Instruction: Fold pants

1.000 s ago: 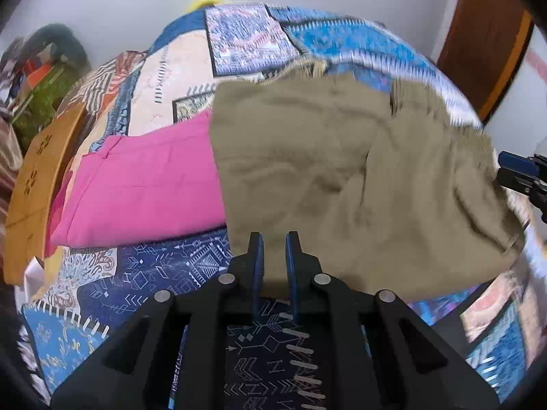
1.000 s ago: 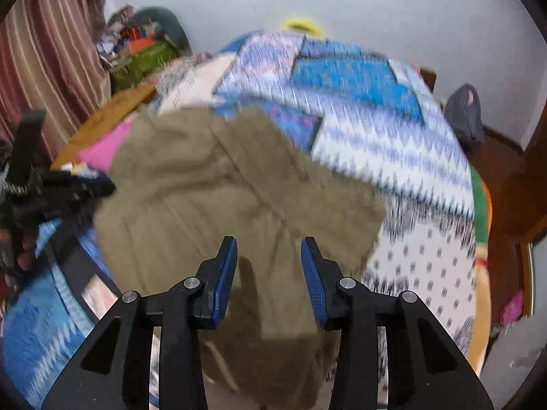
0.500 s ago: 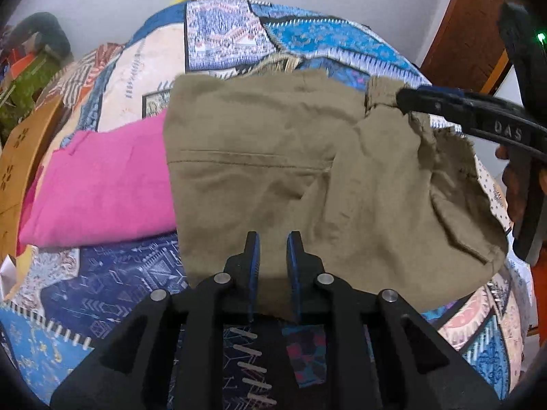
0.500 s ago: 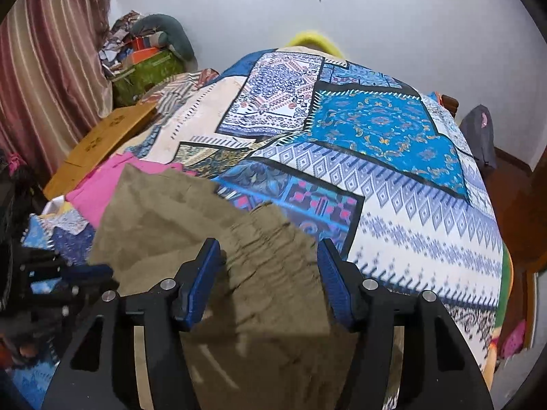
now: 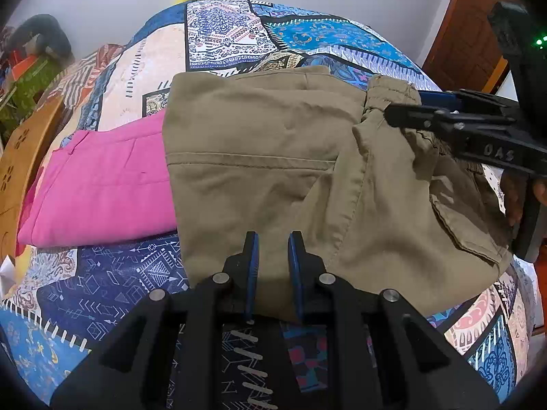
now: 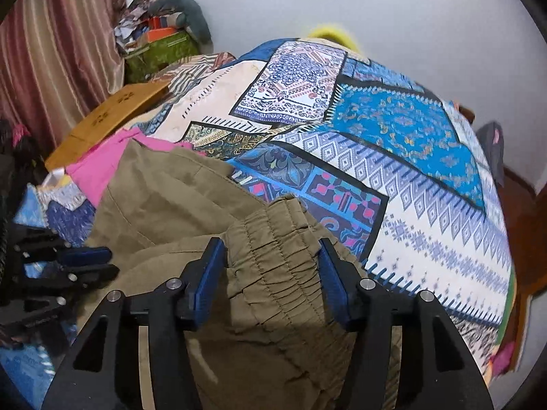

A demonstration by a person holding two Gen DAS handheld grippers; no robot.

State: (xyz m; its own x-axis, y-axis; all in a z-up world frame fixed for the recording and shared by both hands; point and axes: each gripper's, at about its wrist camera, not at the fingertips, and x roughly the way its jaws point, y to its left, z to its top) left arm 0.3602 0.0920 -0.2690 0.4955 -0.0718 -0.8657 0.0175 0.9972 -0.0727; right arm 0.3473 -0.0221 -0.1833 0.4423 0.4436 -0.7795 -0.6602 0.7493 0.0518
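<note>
The khaki pants (image 5: 273, 157) lie folded over on the patchwork bedspread (image 5: 218, 24). My left gripper (image 5: 272, 242) is nearly shut on their near edge, with fabric between the blue pads. My right gripper (image 6: 270, 249) is open, and the gathered elastic waistband (image 6: 273, 239) sits between its fingers. In the left wrist view the right gripper (image 5: 410, 109) reaches in from the right at the waistband (image 5: 389, 92). In the right wrist view the left gripper (image 6: 92, 259) shows at the left edge of the pants (image 6: 164, 198).
A folded pink garment (image 5: 99, 184) lies partly under the left side of the pants. A wooden board (image 6: 109, 116) and a pile of clutter (image 6: 157, 41) stand at the bed's left. A brown door (image 5: 468, 30) is at the right.
The right gripper has come down onto the waistband, which now sits between its open fingers. The pants lie flatter and nearer in the left wrist view. The left gripper keeps its hold.
</note>
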